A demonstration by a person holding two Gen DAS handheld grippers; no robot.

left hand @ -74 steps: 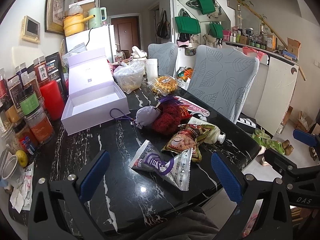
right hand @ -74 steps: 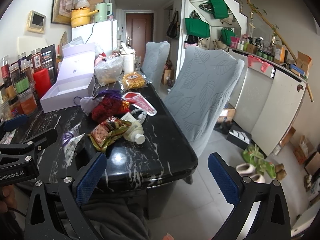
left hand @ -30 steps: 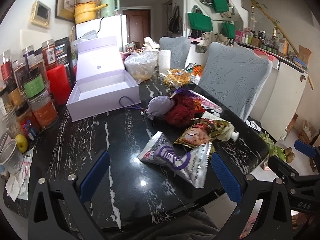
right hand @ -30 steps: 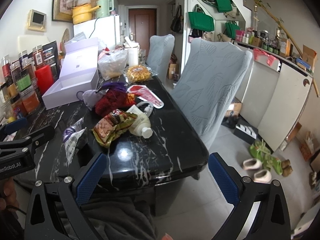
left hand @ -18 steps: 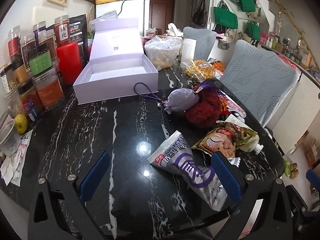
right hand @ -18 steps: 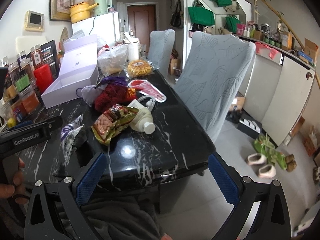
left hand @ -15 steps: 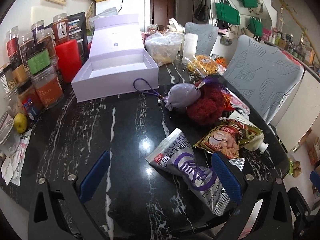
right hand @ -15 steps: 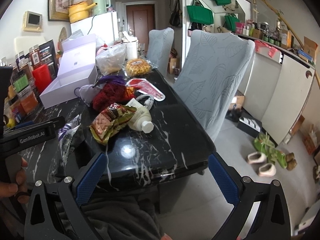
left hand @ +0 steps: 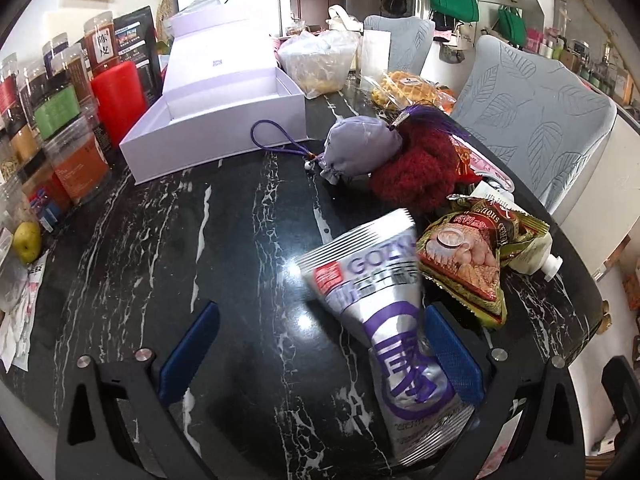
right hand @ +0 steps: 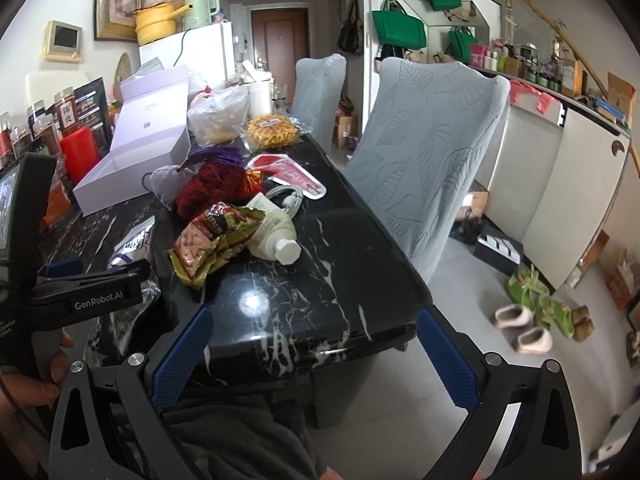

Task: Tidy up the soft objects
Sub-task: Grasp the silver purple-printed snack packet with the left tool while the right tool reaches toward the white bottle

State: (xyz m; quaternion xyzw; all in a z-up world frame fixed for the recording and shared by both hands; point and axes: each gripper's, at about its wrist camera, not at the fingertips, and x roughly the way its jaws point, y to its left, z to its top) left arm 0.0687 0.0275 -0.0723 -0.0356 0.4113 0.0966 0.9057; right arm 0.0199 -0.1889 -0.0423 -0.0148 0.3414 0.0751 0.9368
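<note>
On the black marble table (left hand: 224,240) lie a lilac drawstring pouch (left hand: 360,146), a red fuzzy bundle (left hand: 416,168), a silver-purple snack packet (left hand: 384,312) and a red-green snack bag (left hand: 468,256). An open lilac box (left hand: 216,120) stands behind them. My left gripper (left hand: 320,356) is open low over the table, its right finger beside the silver packet. My right gripper (right hand: 312,360) is open and empty at the table's near edge, with the red-green bag (right hand: 208,240), the red bundle (right hand: 212,188) and the lilac box (right hand: 136,160) ahead of it.
Jars (left hand: 60,120) and a red canister (left hand: 118,100) line the left edge. A squeeze bottle (right hand: 276,240), a white cable (right hand: 290,198), a waffle pack (right hand: 272,130) and a plastic bag (left hand: 316,60) lie on the table. Grey chairs (right hand: 432,152) stand to the right.
My left gripper has moved forward and down over the table, so the silver packet now lies by its right finger. The right gripper has drifted slightly toward the table. Both stay open.
</note>
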